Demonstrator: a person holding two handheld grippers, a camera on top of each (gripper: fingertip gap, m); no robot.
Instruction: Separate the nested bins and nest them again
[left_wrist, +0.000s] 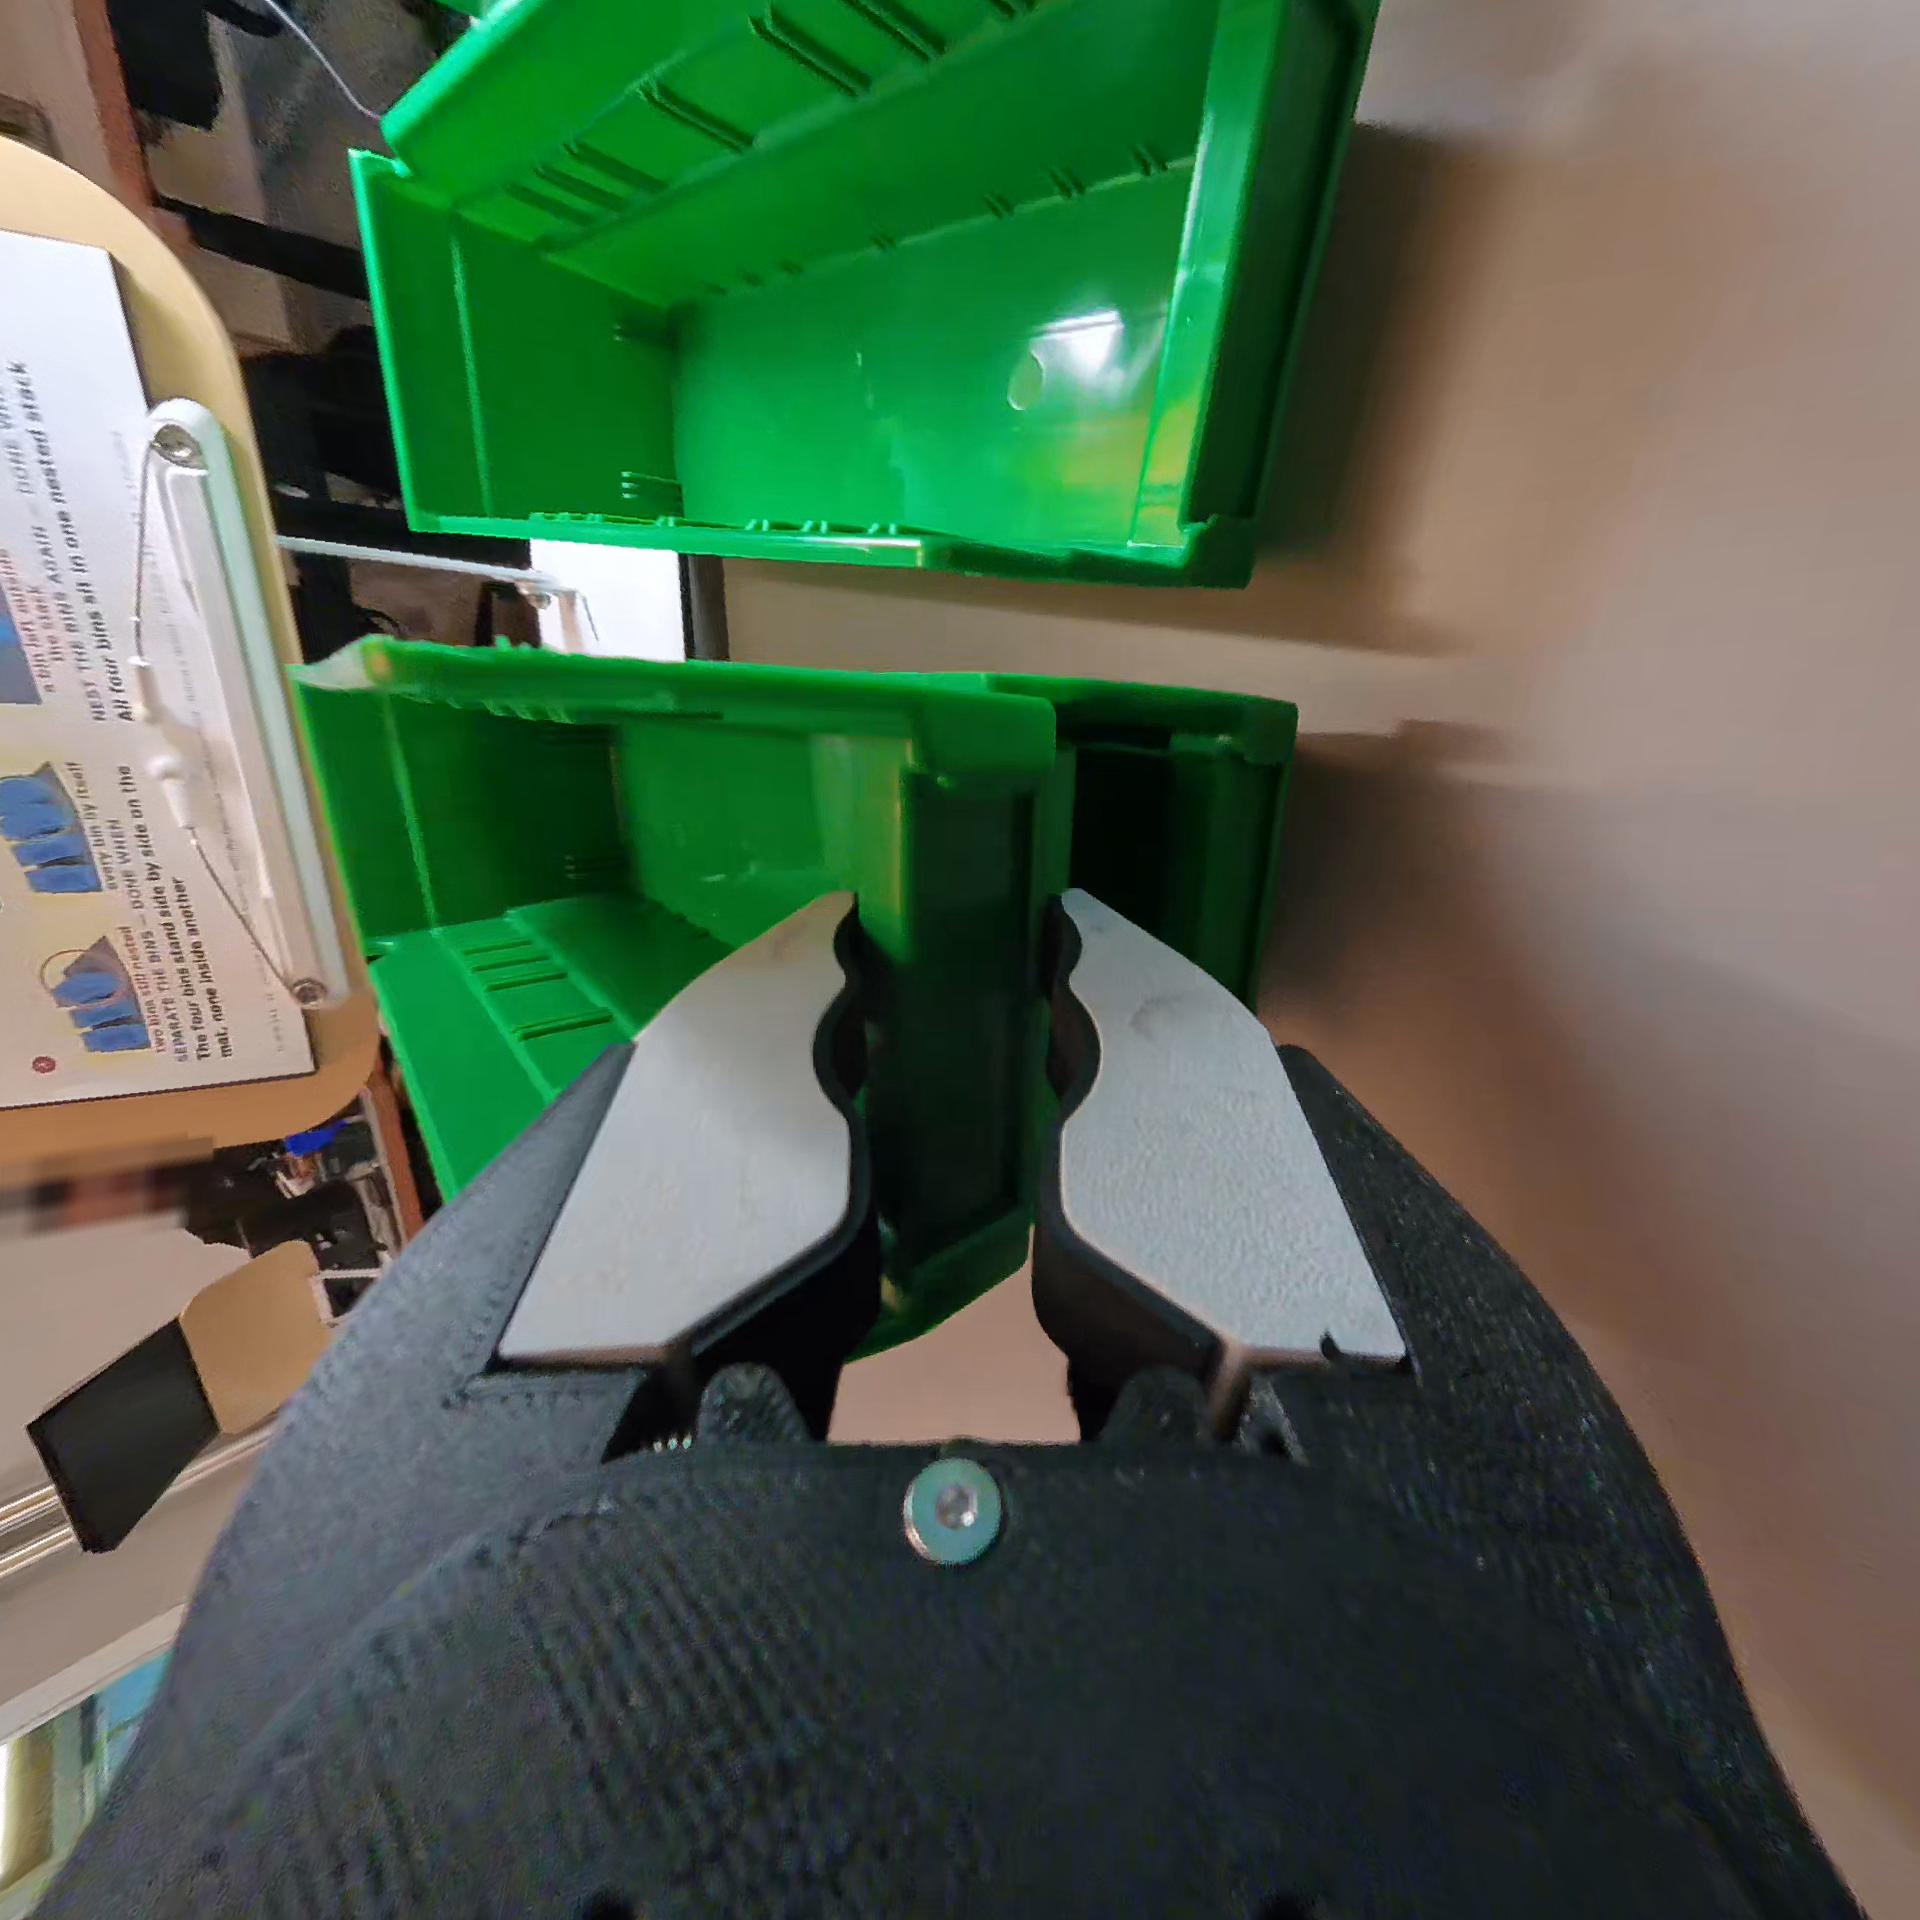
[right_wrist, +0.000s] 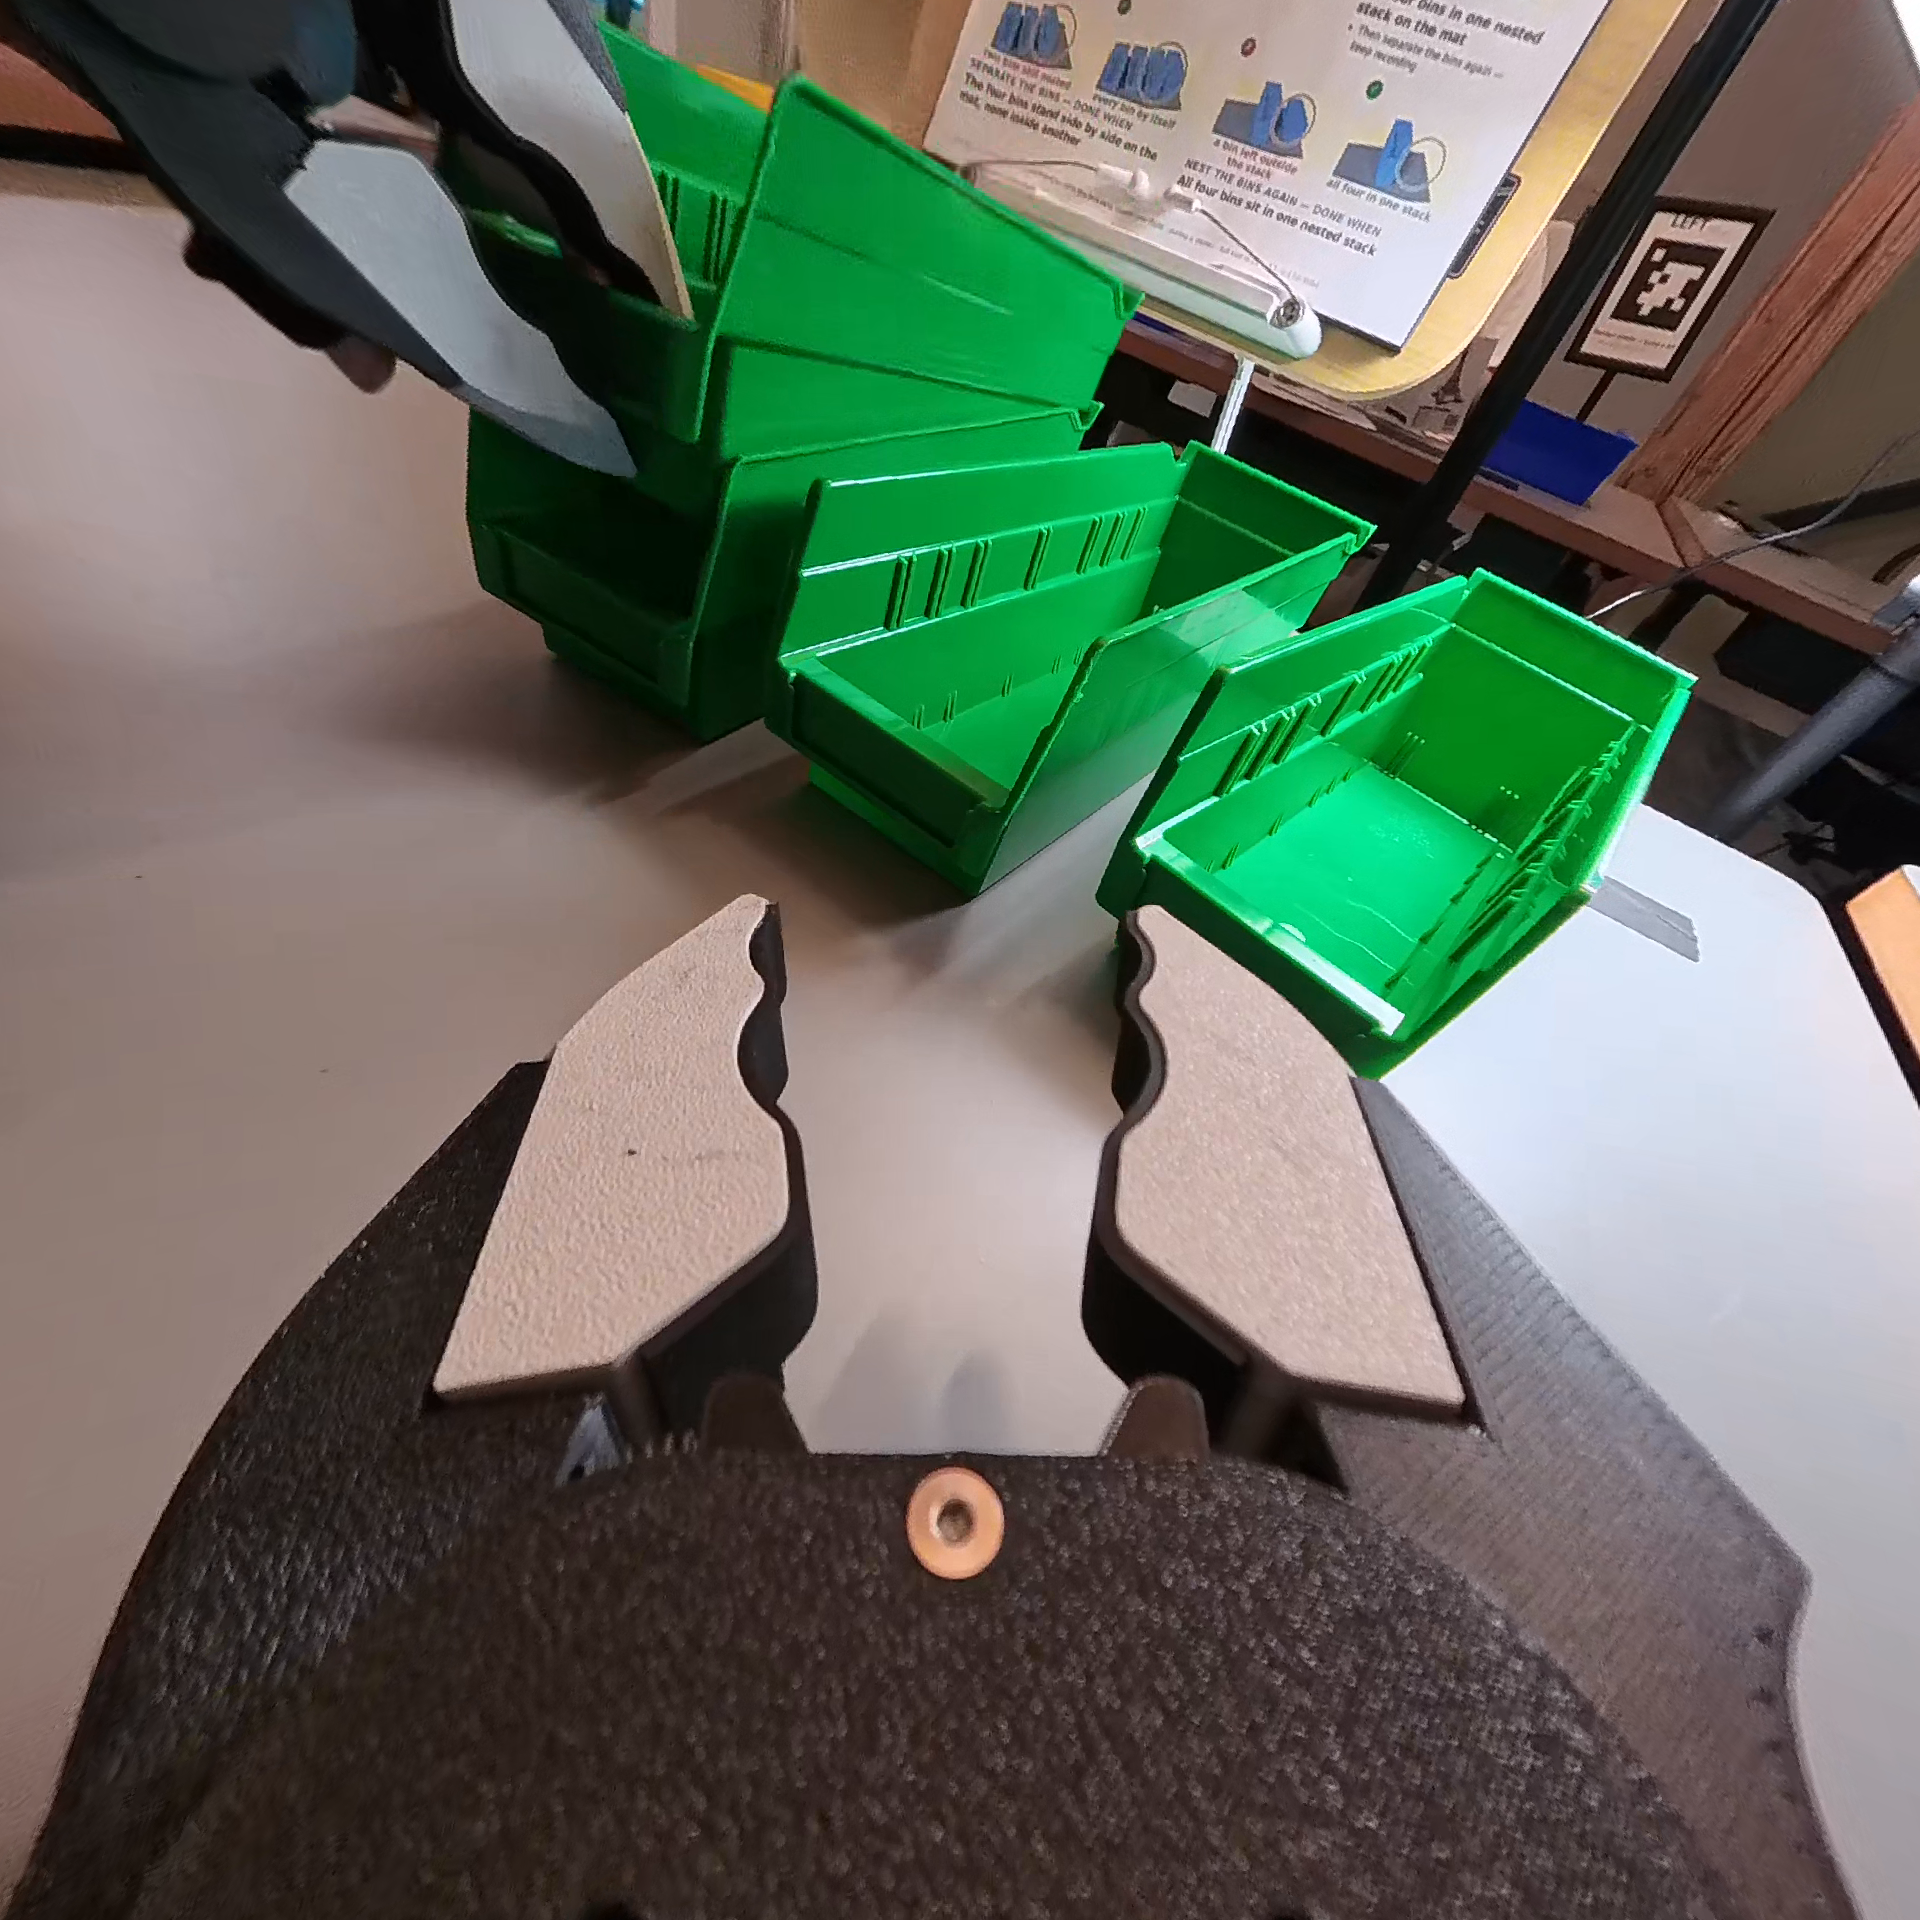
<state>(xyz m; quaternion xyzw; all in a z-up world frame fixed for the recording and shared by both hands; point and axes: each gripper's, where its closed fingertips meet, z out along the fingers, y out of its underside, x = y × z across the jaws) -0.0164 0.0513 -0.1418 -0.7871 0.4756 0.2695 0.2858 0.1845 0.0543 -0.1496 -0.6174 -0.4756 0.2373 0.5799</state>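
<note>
The left gripper (left_wrist: 951, 935) was closed on the front wall of the top bin (right_wrist: 914, 281), one finger (left_wrist: 727, 1122) inside and the other against the outer face. In the right wrist view that bin was tilted up, its back end raised, sitting partly inside the lower bin (right_wrist: 603, 582) of the stack. The right gripper (right_wrist: 951, 935) was spread wide with nothing between its fingers, hovering over the bare table (right_wrist: 260, 779) in front of the stack.

All the bins were bright green, glossy plastic, long and narrow, with low cut-down fronts, ribbed slots along the inner side walls and a thick rim. I counted four: the two in the stack, and two standing singly. The middle bin (right_wrist: 1018, 665) sat just to the right of the stack, very near it; whether they touched I could not tell. The far bin (right_wrist: 1382, 831) stood further right of the stack, close to the middle one, its floor open and bare, its near corner by the right gripper's fingertip.

Behind the stack, one instruction sheet (right_wrist: 1299, 125) leaned on a pale board, held by a white clip bar (right_wrist: 1174, 281). Right of that hung one black-and-white marker card (right_wrist: 1662, 281).
</note>
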